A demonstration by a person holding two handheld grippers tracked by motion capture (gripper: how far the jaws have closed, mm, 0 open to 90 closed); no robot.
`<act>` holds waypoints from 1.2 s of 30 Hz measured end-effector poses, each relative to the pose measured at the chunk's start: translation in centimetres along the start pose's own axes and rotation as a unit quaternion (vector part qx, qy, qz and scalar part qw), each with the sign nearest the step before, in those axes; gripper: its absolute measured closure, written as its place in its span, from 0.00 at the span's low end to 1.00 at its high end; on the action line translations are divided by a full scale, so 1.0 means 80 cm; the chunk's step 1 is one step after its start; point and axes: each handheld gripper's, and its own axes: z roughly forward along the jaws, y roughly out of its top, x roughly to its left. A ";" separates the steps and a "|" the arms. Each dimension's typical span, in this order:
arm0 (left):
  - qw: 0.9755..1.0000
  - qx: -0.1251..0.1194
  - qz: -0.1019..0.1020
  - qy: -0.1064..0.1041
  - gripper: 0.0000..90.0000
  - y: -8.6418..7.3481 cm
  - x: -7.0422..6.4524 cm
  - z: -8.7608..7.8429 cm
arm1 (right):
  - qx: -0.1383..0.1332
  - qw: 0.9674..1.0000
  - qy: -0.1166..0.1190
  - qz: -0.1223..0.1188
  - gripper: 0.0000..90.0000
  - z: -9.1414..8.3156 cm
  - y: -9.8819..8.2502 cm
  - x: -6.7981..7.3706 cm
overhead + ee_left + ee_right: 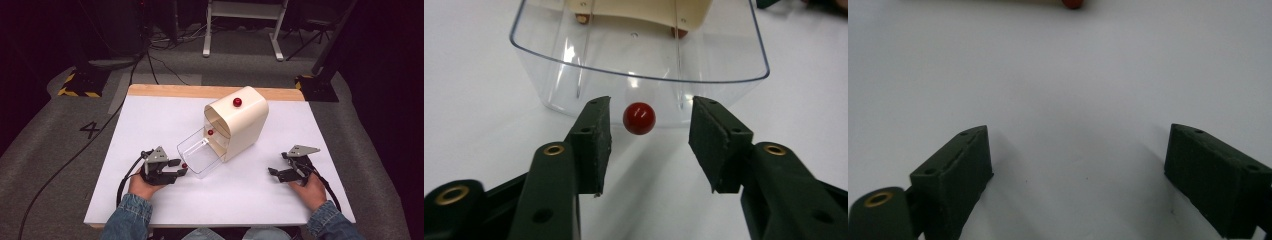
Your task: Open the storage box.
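A lab or studio: hazard-taped stand bases (80, 84), floor cables (165, 67) (grey carpet), dark surroundings.

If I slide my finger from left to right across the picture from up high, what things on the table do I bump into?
left gripper → clear drawer → cream box → right gripper

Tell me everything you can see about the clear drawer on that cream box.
The clear drawer is a see-through plastic tray with rounded corners and a smooth rim, pulled well out of the cream box toward the person and looking empty. A small red knob sits on its front wall. The left gripper is open with its jaws either side of that knob, not touching it.
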 end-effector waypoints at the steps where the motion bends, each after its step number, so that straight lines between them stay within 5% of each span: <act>1: 1.000 -0.005 -0.001 0.004 0.53 0.002 0.001 -0.003 | 0.000 1.000 0.000 0.000 0.13 0.000 0.000 0.000; 12: 0.999 -0.033 -0.018 0.013 0.49 0.036 -0.005 -0.033 | 0.000 1.000 0.000 0.000 0.13 0.000 0.000 0.000; 20: 0.998 -0.056 0.003 0.012 0.49 0.070 -0.012 -0.043 | 0.000 1.000 0.000 0.000 0.13 0.000 0.000 0.000; 36: 0.996 -0.090 0.019 -0.002 0.48 0.121 -0.021 -0.013 | 0.000 1.000 -0.001 0.000 0.13 0.000 0.000 0.000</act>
